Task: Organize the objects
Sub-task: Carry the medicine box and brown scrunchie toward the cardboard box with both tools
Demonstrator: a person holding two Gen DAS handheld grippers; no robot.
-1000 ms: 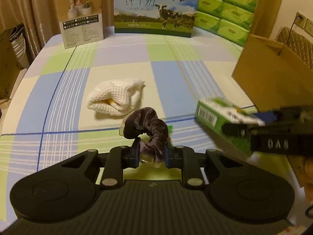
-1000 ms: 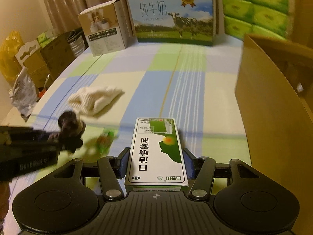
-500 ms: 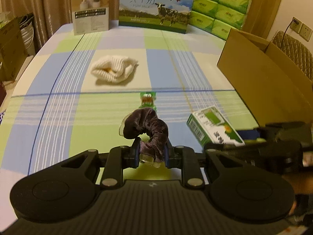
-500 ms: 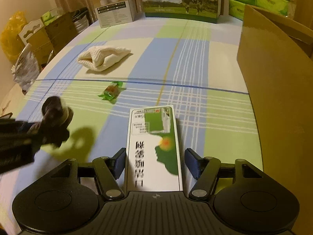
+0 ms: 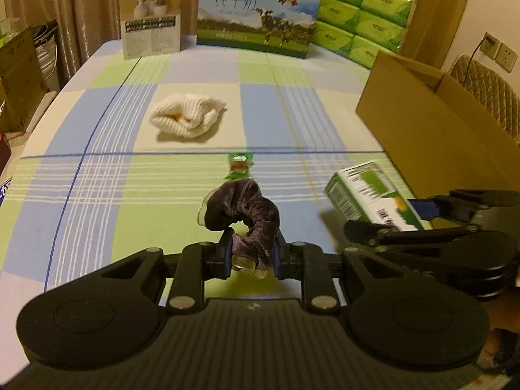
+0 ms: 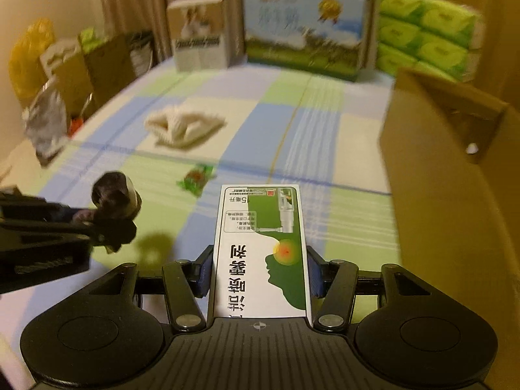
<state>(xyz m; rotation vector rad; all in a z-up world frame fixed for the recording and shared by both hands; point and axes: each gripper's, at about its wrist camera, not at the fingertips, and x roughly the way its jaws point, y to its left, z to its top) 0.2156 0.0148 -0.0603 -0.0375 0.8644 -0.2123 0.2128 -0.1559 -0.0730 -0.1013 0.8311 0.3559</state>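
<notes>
Both grippers are lifting and drawing back from the table compared with a second ago, so more of the checked cloth (image 5: 195, 214) is showing beneath them. The left gripper (image 5: 252, 255) is clenching a dark velvet scrunchie (image 5: 243, 214), which is standing up between its pads, clear of the cloth. The right gripper (image 6: 260, 276) is grasping a green-and-white medicine box (image 6: 263, 247) lengthwise, its far end sticking well out past the fingers.

Judging by this, the carrying step is in hand: both items are being brought toward the open cardboard box (image 5: 432, 123) on the right. Next, the right gripper probably needs to rise over the near wall before letting go, with the left following behind it.

A white knitted cloth (image 5: 187, 118) and a green-wrapped candy (image 5: 240, 162) are lying on the table farther off, still to be collected. Inside the cardboard box nothing is showing; its walls are hiding the floor. The right wrist view is blurring, so far packages and print are hard to read.
</notes>
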